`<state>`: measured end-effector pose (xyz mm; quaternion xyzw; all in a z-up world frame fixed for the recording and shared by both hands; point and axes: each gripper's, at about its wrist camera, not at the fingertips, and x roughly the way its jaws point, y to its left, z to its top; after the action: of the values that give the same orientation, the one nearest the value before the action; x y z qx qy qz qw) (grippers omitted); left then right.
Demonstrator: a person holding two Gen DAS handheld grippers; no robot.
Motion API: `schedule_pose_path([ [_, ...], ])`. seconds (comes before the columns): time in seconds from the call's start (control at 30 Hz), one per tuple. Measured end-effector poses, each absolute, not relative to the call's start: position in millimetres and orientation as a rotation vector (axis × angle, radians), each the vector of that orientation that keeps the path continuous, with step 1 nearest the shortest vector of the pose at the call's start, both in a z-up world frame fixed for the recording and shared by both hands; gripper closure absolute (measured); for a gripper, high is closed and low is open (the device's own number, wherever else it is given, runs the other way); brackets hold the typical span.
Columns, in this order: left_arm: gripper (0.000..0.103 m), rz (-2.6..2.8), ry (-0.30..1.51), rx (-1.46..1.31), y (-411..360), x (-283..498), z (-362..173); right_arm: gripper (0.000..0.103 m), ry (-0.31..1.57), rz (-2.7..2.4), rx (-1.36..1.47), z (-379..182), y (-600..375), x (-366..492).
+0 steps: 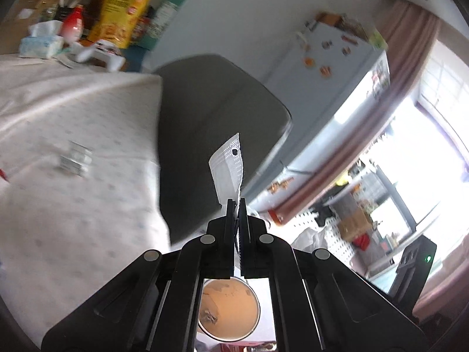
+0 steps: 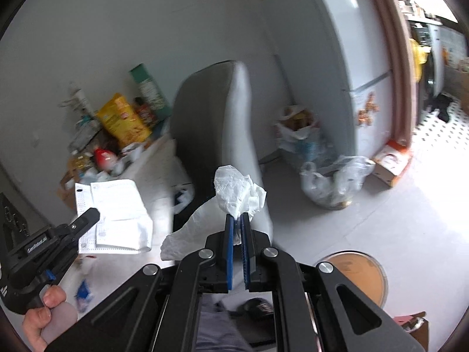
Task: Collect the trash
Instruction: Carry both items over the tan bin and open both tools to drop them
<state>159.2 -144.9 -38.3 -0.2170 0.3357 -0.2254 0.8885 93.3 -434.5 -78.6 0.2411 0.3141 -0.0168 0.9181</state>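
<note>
The left gripper (image 1: 235,205) is clenching its fingers on a flat white packet (image 1: 228,167), which is sticking up past the fingertips at the centre of the left wrist frame; the right wrist view shows that same packet (image 2: 114,214) as a wide printed sheet at the lower left, with a hand (image 2: 44,314) gripping the tool's handle. The right gripper (image 2: 238,220) is pinching one crumpled white tissue (image 2: 234,196) between its blue pads, the wad bulging just above the fingertips and a loose tail hanging down to their left. Under both tools one round brown-topped bin (image 2: 359,272) is showing, at the lower right of the right wrist frame. Behind the held pieces one grey chair back (image 2: 211,129) is standing, blocking much of the view. On the left of the left wrist frame a bench (image 1: 73,135) with a pale cloth is carrying one small blurred pack (image 1: 75,161), and, farther up, a tissue box (image 1: 41,44), a red bottle (image 1: 71,28) and a yellow bag (image 1: 121,14). Beyond the chair two filled plastic bags (image 2: 331,182) are sitting on the floor beside one pale fridge (image 2: 337,58).
</note>
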Motion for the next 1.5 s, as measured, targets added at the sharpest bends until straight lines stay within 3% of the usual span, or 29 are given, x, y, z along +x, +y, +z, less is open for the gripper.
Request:
schedule_pose_path([
  [0.4,0.100,-0.555,0.855,-0.343,-242,169,-85,0.094,0.715,-0.219,0.499,-117,-506,75],
  [0.7,0.100,-0.572,0.924,-0.286,-264,167,-107,0.092,0.890,-0.297,0.571,-191,-549,78],
  [0.73,0.100,-0.570,0.933,-0.282,-266,168,-109,0.084,0.905,-0.300,0.581,-197,-551,78],
  [0.77,0.100,-0.569,0.939,-0.276,-267,169,-111,0.063,0.919,-0.303,0.596,-204,-554,78],
  [0.83,0.100,-0.568,0.949,-0.264,-271,170,-115,0.049,0.916,-0.317,0.598,-208,-556,75],
  [1.0,0.100,-0.582,0.984,-0.254,-277,171,-124,0.049,0.881,-0.320,0.581,-196,-560,66],
  [1.2,0.099,-0.652,1.046,-0.222,-302,165,-134,0.041,0.781,-0.353,0.586,-167,-576,50],
  [1.23,0.096,-0.658,1.074,-0.202,-310,164,-138,0.040,0.759,-0.361,0.587,-161,-578,46],
  [1.27,0.074,-0.683,1.107,-0.202,-317,164,-141,0.040,0.748,-0.362,0.588,-158,-579,44],
  [1.3,0.034,-0.719,1.136,-0.225,-320,165,-144,0.040,0.738,-0.363,0.591,-156,-581,42],
  [1.33,0.023,-0.748,1.137,-0.276,-319,165,-146,0.040,0.725,-0.362,0.590,-153,-581,40],
  [1.5,0.017,-0.705,1.096,-0.280,-304,164,-136,0.039,0.712,-0.345,0.582,-148,-576,40],
])
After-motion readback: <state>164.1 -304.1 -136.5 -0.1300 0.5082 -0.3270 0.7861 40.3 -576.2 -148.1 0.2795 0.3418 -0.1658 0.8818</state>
